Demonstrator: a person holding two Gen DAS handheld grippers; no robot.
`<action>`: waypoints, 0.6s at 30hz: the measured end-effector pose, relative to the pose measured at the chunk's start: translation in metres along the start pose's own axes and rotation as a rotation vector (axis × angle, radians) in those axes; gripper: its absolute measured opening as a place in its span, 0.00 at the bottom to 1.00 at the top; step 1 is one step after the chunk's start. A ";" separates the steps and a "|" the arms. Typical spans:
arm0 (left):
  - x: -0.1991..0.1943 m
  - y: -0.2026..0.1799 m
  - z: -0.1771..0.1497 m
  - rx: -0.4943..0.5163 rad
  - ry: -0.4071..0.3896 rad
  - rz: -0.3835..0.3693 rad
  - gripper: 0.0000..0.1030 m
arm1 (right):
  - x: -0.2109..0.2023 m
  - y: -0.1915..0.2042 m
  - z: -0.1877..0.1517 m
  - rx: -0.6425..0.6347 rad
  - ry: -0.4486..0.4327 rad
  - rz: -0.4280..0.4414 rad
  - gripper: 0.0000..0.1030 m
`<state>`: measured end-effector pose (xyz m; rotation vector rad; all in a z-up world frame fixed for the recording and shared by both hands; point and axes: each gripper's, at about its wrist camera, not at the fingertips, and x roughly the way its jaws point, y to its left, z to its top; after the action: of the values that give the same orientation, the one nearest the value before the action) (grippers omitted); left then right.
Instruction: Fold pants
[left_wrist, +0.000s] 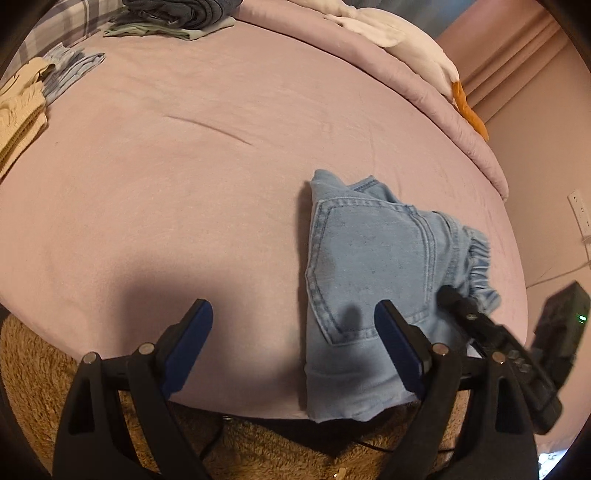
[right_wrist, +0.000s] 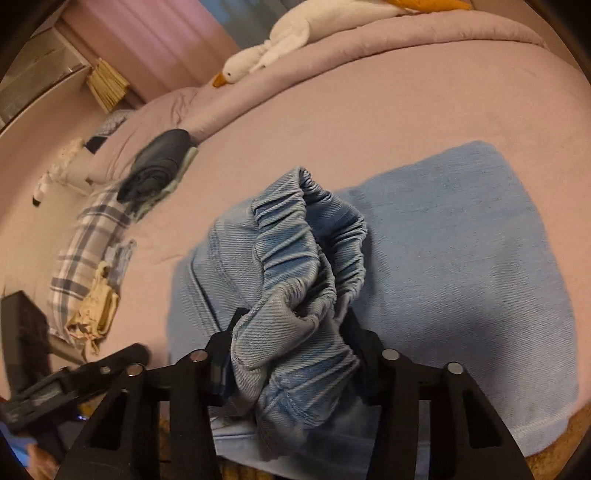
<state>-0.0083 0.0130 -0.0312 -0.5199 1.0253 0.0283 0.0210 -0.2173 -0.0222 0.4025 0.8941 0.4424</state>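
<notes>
Light blue denim pants lie folded on the pink bed sheet, near its front edge, back pocket up. My left gripper hovers open and wide just left of them; its right blue pad overlaps the denim's lower edge and nothing sits between its pads. In the right wrist view the pants spread flat to the right, and their gathered elastic waistband is bunched up and lifted. My right gripper is shut on that bunch. The right gripper also shows at the pants' right edge in the left wrist view.
Folded dark clothes and a beige garment lie at the bed's far left. A white plush goose rests on the rolled duvet. A plaid cloth lies at the left. A brown shaggy rug lies below the bed edge.
</notes>
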 end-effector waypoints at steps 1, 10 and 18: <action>0.000 -0.003 -0.001 0.005 0.002 -0.007 0.87 | -0.008 0.002 0.002 0.011 -0.013 0.009 0.38; 0.012 -0.032 -0.008 0.053 0.033 -0.143 0.85 | -0.110 -0.016 0.023 0.044 -0.293 -0.162 0.32; 0.046 -0.052 -0.024 0.109 0.130 -0.184 0.67 | -0.053 -0.068 -0.005 0.110 -0.076 -0.387 0.33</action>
<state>0.0103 -0.0527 -0.0584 -0.5199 1.0956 -0.2259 0.0015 -0.3010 -0.0251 0.3342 0.9000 0.0219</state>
